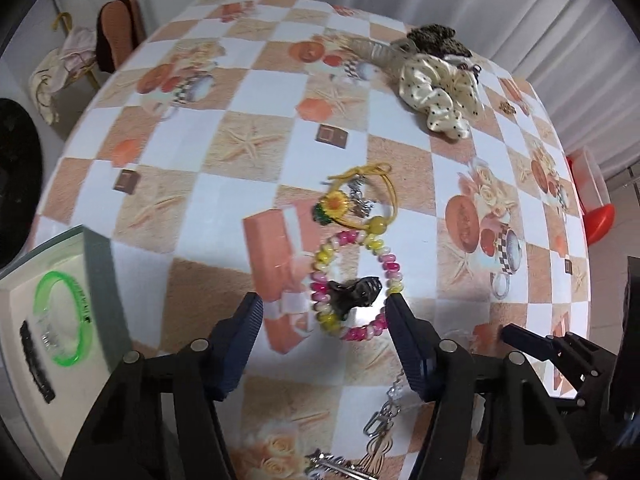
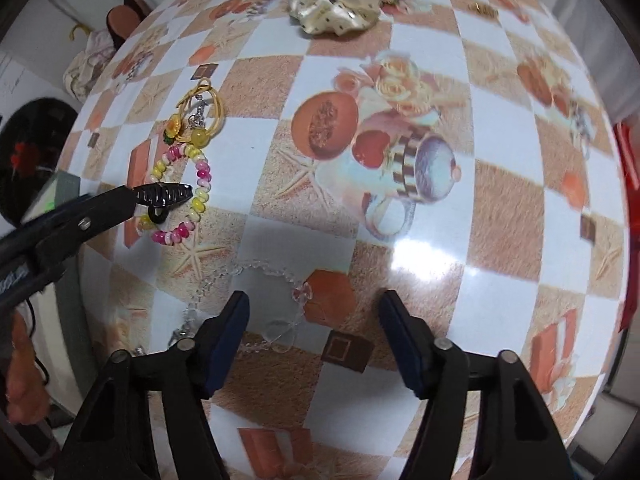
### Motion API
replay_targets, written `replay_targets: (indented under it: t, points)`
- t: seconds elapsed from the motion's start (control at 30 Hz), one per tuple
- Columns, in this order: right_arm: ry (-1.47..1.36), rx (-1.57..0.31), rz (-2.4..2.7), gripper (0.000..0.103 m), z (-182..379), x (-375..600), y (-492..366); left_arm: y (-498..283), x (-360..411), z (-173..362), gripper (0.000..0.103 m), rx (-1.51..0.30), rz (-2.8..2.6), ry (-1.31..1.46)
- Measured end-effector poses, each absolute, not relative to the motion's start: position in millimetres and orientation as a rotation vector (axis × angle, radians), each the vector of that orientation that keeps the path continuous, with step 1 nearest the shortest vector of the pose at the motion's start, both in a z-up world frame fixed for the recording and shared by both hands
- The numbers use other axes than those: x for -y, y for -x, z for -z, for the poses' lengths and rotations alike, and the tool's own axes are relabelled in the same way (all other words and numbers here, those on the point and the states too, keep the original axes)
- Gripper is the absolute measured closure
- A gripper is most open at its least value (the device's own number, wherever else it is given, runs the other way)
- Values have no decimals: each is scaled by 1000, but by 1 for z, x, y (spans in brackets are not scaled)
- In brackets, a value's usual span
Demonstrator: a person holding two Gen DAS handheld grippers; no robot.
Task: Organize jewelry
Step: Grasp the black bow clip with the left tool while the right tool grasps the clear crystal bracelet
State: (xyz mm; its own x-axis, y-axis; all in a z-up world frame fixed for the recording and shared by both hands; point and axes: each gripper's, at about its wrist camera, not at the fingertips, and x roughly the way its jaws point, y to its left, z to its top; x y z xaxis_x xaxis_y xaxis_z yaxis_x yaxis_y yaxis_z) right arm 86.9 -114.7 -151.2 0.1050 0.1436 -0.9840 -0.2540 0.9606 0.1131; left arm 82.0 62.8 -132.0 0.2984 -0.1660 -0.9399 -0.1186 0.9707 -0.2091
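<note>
A pink and yellow bead bracelet (image 1: 352,280) lies on the checked tablecloth, with a black hair clip (image 1: 356,294) on it. A yellow cord bracelet with a sunflower (image 1: 354,200) lies just beyond. My left gripper (image 1: 324,312) is open, its fingers either side of the bead bracelet's near half. In the right wrist view the bead bracelet (image 2: 180,196) and black clip (image 2: 164,196) sit at left, with the left gripper's finger (image 2: 100,208) beside them. My right gripper (image 2: 314,312) is open and empty above a clear bead chain (image 2: 256,276).
A white tray (image 1: 24,360) at the left table edge holds a green bangle (image 1: 64,312) and a black barrette (image 1: 36,360). A cream polka-dot scrunchie (image 1: 440,88) and dark hair pieces (image 1: 434,38) lie at the far side. Silver chain pieces (image 1: 380,420) lie near me.
</note>
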Motion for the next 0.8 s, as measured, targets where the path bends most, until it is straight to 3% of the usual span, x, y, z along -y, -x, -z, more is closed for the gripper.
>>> replay_targets:
  t: [0.07, 0.2, 0.23, 0.27, 0.33, 0.37, 0.4, 0.47, 0.8]
  points:
    - [128, -1421, -296, 41, 151, 111, -86, -86, -60, 136, 45, -1279, 43, 262]
    - [215, -1381, -303, 45, 152, 103, -83, -92, -54, 144, 48, -1293, 55, 264]
    - [252, -1365, -302, 45, 153, 100, -81, -93, -51, 145, 59, -1295, 61, 260]
    - [275, -1355, -304, 48, 153, 97, -80, -94, -49, 146, 63, -1301, 68, 260]
    - [305, -1334, -325, 56, 153, 93, -77, -95, -46, 147, 63, -1304, 66, 251]
    - [309, -1331, -334, 64, 152, 91, -76, -95, -45, 147, 71, -1302, 66, 248]
    - [317, -1326, -347, 77, 152, 89, -74, -95, -44, 147, 73, -1301, 70, 249]
    - [332, -1319, -363, 92, 151, 84, -71, -95, -44, 144, 76, -1290, 72, 251]
    - [106, -1326, -372, 92, 132, 117, -85, -82, -53, 122, 78, -1235, 48, 290]
